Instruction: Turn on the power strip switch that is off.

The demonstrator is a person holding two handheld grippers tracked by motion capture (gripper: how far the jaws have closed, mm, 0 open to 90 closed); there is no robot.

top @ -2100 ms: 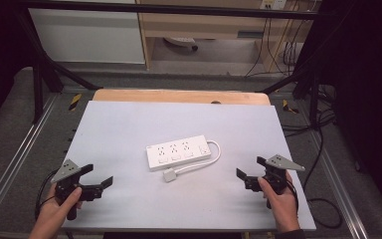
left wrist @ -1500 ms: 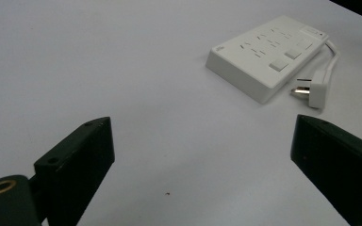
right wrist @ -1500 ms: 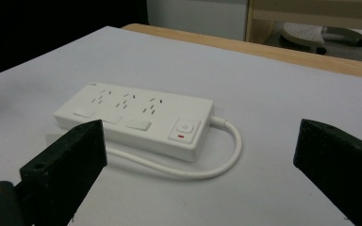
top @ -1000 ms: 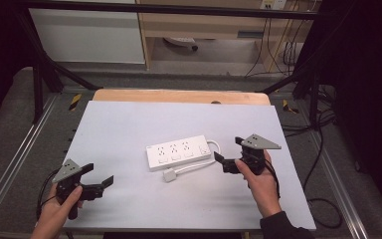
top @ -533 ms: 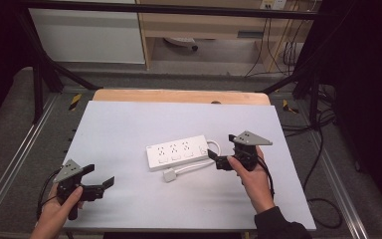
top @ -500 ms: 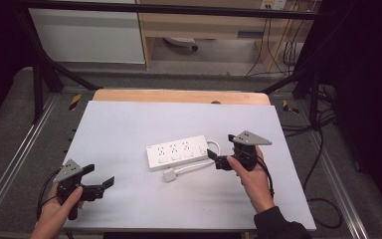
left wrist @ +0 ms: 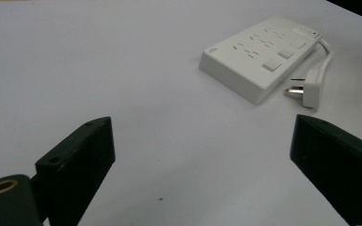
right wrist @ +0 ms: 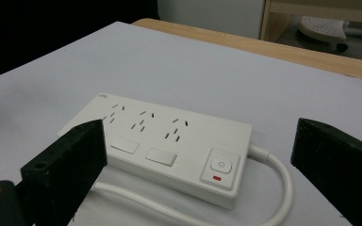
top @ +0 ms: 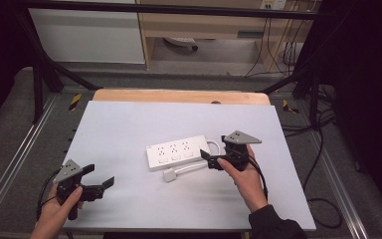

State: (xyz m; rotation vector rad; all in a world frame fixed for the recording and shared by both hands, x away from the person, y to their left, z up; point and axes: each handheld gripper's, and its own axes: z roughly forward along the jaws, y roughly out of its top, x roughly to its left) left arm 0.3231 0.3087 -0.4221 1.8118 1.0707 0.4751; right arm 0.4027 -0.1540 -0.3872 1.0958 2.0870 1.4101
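Power strip (top: pixel 180 152) lay mid-bench (top: pixel 129 119), its plug (top: pixel 169 175) just beside. Right claw (top: pixel 214 158) gaped wide at its switch end; left claw (top: pixel 98 180), also wide, sat well apart. Closing there might snag the looped cord (right wrist: pixel 283 174).

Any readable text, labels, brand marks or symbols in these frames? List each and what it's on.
No readable words or numbers.
Power symbol: on the square button at the cable end of the power strip, above a small red mark.
Small raised mark at the strip's far corner: too small to read.
Dark mark at the strip's corner in the left gripper view: blurred, unreadable.
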